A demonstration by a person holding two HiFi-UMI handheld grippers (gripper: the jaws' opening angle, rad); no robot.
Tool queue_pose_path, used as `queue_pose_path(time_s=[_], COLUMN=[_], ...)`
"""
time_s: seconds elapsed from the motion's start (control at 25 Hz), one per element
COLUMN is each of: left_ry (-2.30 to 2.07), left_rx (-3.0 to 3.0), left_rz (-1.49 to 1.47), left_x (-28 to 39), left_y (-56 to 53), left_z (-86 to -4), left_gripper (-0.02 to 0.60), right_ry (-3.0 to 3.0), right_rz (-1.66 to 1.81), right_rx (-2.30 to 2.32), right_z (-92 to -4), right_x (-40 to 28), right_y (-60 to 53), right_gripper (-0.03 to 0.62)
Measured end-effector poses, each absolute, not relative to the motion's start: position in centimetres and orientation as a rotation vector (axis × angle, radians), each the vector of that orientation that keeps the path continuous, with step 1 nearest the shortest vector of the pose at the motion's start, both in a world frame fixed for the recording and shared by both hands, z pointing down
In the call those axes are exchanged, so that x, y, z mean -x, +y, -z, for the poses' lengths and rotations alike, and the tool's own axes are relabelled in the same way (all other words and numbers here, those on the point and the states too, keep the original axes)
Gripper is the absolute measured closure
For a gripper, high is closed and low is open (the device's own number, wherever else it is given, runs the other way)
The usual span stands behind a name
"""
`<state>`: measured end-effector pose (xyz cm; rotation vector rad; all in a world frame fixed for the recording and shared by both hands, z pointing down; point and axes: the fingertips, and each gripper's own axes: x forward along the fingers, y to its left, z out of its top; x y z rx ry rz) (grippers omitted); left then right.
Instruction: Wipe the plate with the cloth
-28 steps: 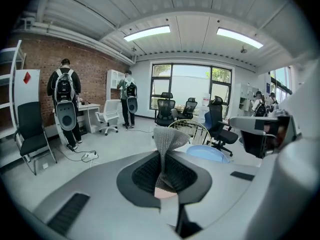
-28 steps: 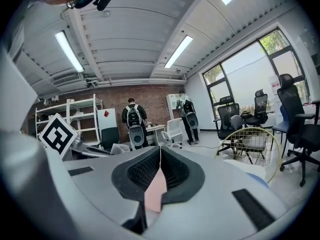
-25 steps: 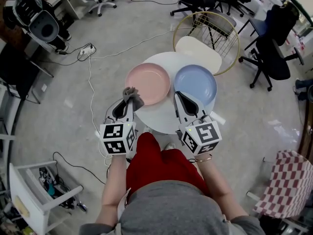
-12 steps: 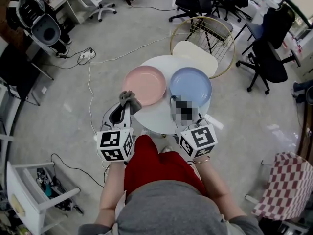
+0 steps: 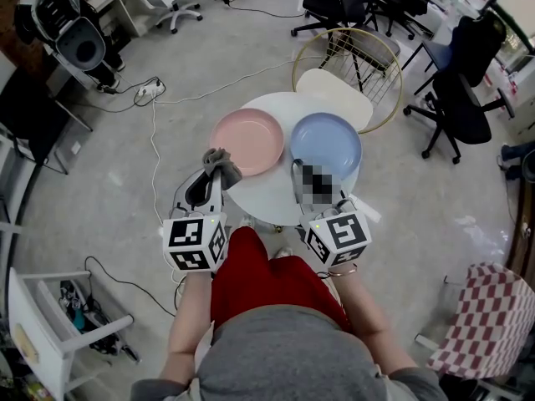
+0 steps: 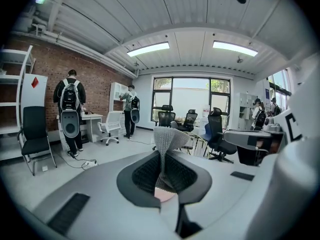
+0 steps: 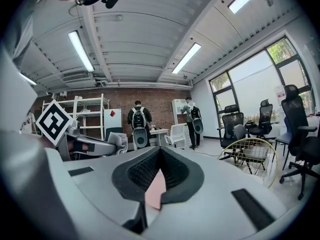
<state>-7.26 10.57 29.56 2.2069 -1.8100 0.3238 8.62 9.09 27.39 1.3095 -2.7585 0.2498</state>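
The grey cloth (image 5: 221, 164) was pinched in my left claw (image 5: 216, 172), its jaws clenched on the fabric so that a bunched tuft stood up above the tips in the left gripper view. From the head view the cloth sat at the near-left rim of the pink plate (image 5: 249, 142), right at the edge of the round white desk (image 5: 269, 197); I could not tell whether it touched the plate. The pink plate lay on the left half of the desk, with a blue plate (image 5: 325, 145) just beside it on the right, the two rims close together.

My right claw (image 7: 160, 153) was clenched on nothing, jaws pressed together, with a sliver of pink showing through the gap behind the tips. In the head view it reached over the near edge of the desk, just short of the blue plate and between the two plates.

Beyond the desk stood a gold wire chair (image 5: 354, 55) with a cream seat (image 5: 336, 87). Black office chairs (image 5: 466, 82) stood further out on the grey floor, and two people wearing backpacks (image 6: 69, 100) stood by a brick wall.
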Motion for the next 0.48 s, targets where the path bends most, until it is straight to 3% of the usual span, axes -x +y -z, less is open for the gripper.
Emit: queue_pose_path(time_s=[0.48], left_ry=[-1.823], left_rx=[-2.221], left_rz=[-0.302], left_x=[7.56], left_y=[11.03], left_z=[-29.05], left_gripper=[0.548], right_ry=[-2.758], right_rz=[-0.221], right_rx=[-1.328], right_z=[-27.10], right_x=[-8.55], right_y=[9.52], right_gripper=[0.566])
